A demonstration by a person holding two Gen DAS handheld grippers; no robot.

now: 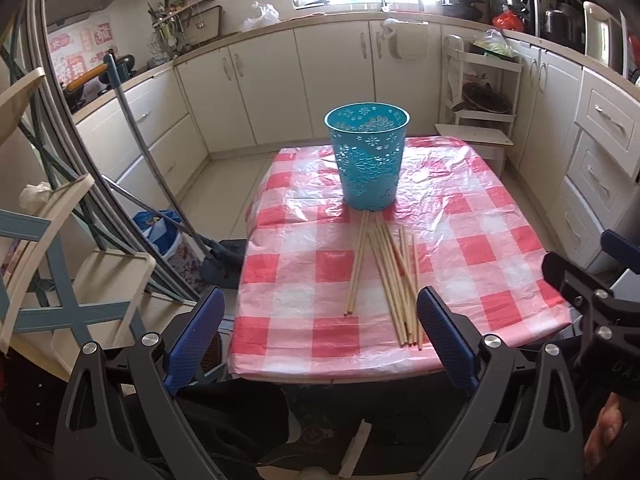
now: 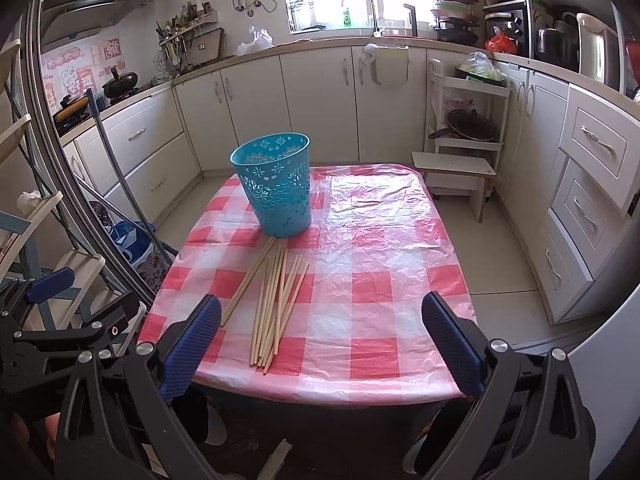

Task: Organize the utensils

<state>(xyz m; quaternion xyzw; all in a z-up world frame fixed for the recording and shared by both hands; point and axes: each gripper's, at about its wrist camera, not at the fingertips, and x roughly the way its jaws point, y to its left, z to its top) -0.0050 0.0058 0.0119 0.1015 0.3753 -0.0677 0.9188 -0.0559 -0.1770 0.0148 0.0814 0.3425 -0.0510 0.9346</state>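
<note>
Both my left gripper point(image 1: 320, 332) and right gripper point(image 2: 322, 336) gape wide, empty, chopsticks point(image 1: 390, 276) ahead, teal basket point(image 1: 367, 156) beyond them.

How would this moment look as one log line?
left tongs: open, empty | right tongs: open, empty | chopsticks: loose on table | blue basket: upright

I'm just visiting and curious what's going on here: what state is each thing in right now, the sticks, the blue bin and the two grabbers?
Chopsticks: lying loose on the tablecloth, near the basket.
Basket: upright; no chopsticks seen in it.
Left gripper: open, holding nothing, short of the table.
Right gripper: open, holding nothing.
</note>
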